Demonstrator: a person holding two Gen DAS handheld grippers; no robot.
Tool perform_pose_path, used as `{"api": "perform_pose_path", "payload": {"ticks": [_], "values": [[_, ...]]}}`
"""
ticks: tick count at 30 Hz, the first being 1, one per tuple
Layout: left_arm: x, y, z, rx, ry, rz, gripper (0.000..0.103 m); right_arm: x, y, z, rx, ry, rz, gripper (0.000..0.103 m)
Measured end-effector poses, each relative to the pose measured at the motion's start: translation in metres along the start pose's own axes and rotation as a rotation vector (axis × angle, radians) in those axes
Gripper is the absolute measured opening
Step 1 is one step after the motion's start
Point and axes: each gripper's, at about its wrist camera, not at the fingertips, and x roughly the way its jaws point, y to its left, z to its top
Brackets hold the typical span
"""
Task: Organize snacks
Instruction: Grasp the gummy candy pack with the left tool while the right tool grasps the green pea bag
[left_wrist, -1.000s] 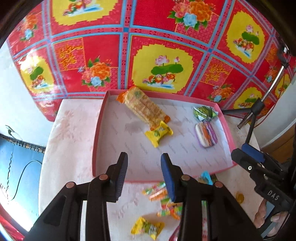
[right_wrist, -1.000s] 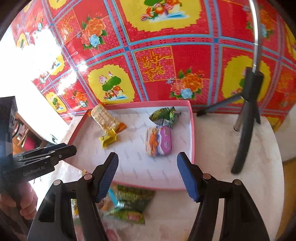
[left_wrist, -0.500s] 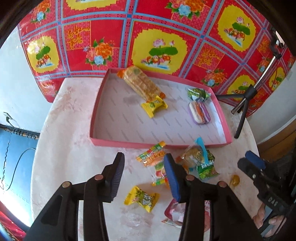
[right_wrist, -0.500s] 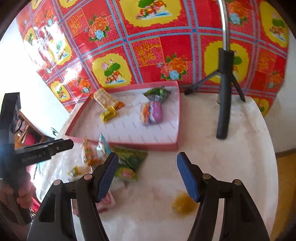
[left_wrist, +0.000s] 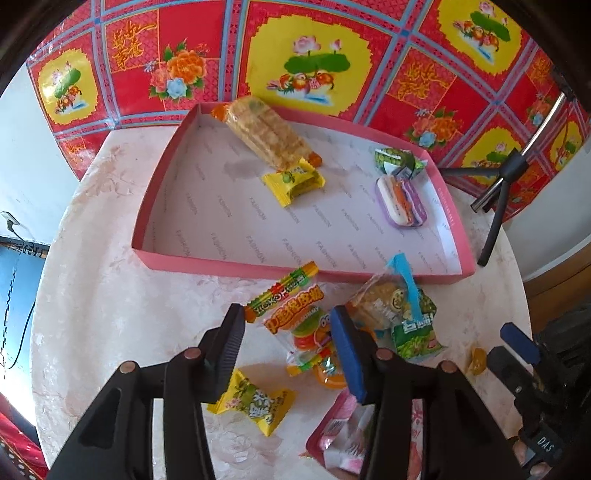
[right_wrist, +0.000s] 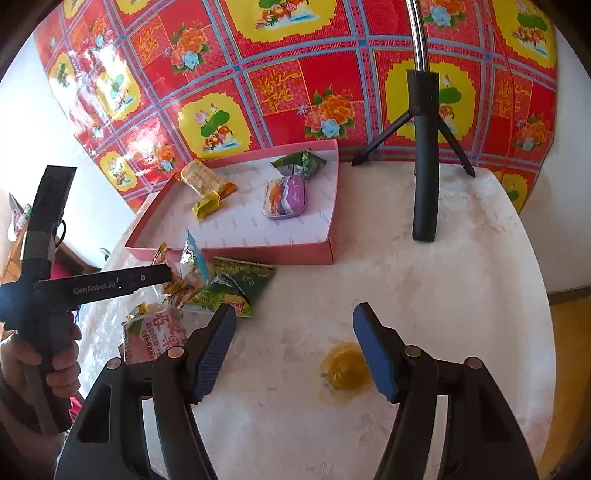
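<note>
Left wrist view. We count four snacks inside the pink tray (left_wrist: 236, 263): a long cracker pack (left_wrist: 267, 132) at the far left, a yellow candy (left_wrist: 293, 181) touching its near end, a green pack (left_wrist: 397, 160) at the far right, and a purple pack (left_wrist: 400, 201) just near of it. Loose on the marble table (left_wrist: 92, 295), near of the tray, we count at least six more: a striped stick (left_wrist: 282, 291), an orange gummy bag (left_wrist: 295, 312) beside it, a clear bag with a blue tab (left_wrist: 384, 295), a green bag (left_wrist: 415, 332), a second yellow candy (left_wrist: 255, 400), and a pink pack (left_wrist: 347, 439) at the near edge. The left gripper (left_wrist: 286, 341) points down over the gummy bag; its jaws are opening and stand either side of the bag, pads not pressing it. The right gripper (left_wrist: 517, 341) shows only partly at the right edge.

Right wrist view. We see the same tray (right_wrist: 229, 251) and its four snacks from the right. This view alone shows clearly an amber jelly (right_wrist: 345, 371) lying alone on the table, just inside the right finger of the right gripper (right_wrist: 295, 347), whose jaws stand wide and empty. It also shows the whole black tripod (right_wrist: 424, 155) standing far right, and a hand (right_wrist: 55, 354) gripping the left gripper's handle.
</note>
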Motion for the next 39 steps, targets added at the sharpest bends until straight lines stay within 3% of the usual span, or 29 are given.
{"api": "perform_pose_path", "payload": {"ticks": [15,26,39], "values": [[-0.007,-0.022,0.009,0.038,-0.044,-0.006,0.051,0.008,-0.003,-0.002,0.032,0.020,0.025,0.067],[0.009,-0.026,0.002,0.026,-0.005,-0.039,0.037,0.008,0.000,-0.001,0.033,0.024,0.019,0.067],[-0.017,0.002,-0.001,0.015,-0.086,-0.015,0.035,0.012,0.011,0.001,0.032,0.045,0.054,0.067]]}}
